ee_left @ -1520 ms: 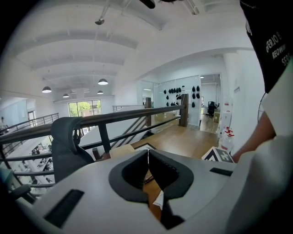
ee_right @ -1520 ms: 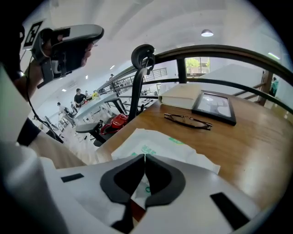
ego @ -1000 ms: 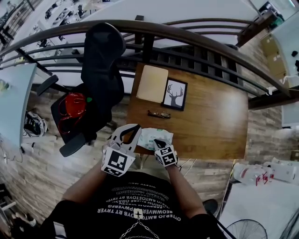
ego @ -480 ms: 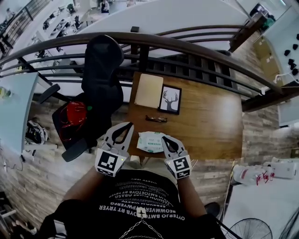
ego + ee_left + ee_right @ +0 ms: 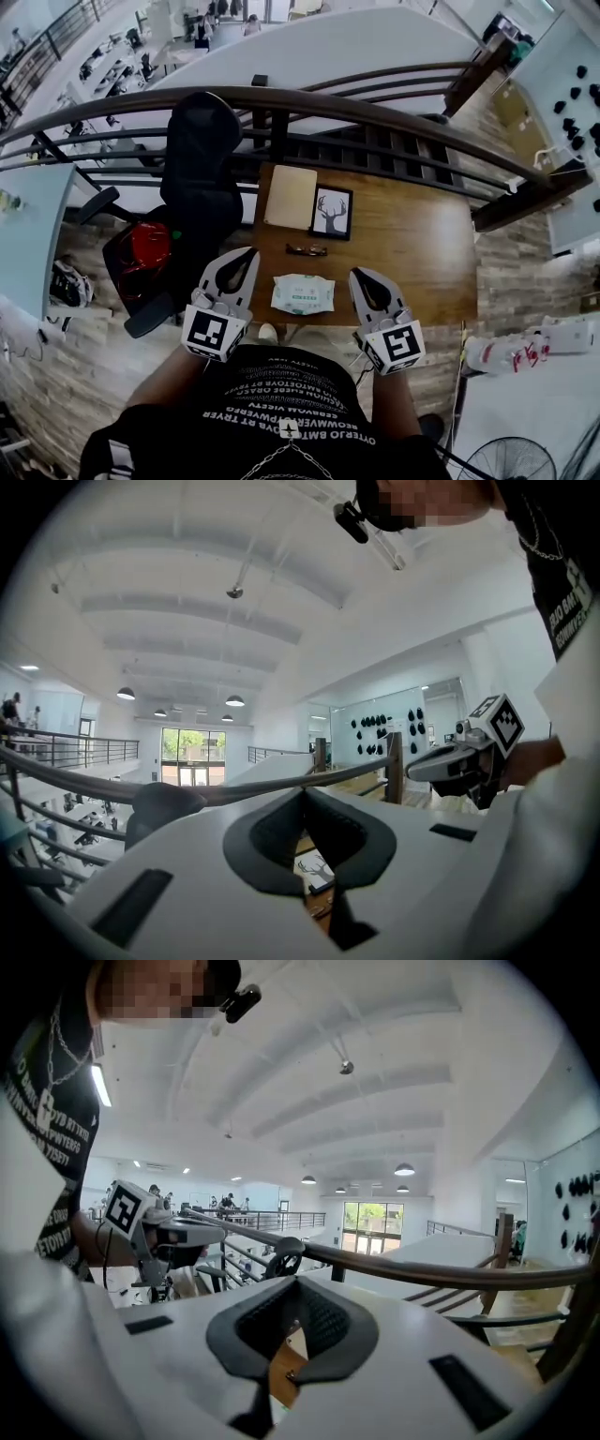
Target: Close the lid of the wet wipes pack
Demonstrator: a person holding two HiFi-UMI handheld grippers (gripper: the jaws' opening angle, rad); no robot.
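1. Near the middle of the head view, the wet wipes pack (image 5: 302, 293) lies flat on the wooden table (image 5: 412, 253), close to the table's lower edge. The left gripper (image 5: 246, 255) is to its left and the right gripper (image 5: 362, 275) to its right — both clear of the pack. The pack is too small in frame to tell whether its lid is fully seated.
2. Higher in the same view, a pair of glasses (image 5: 307, 250) lies just above the pack. Above that sit a framed deer picture (image 5: 331, 212) and a tan board (image 5: 290, 197), side by side. A black chair (image 5: 202, 155) stands at the table's left, with a red object (image 5: 145, 251) below it.
3. Along the left gripper view, the jaws are pressed together at their tips and pinch nothing. The deer picture shows through the hollow behind the tips. The right gripper shows at the right of the frame, and a curved railing (image 5: 141, 791) crosses behind.
4. Along the right gripper view, the jaws are likewise pressed together — nothing sits between them. A sliver of the table shows through the hollow, and the left gripper is at the left of the frame.
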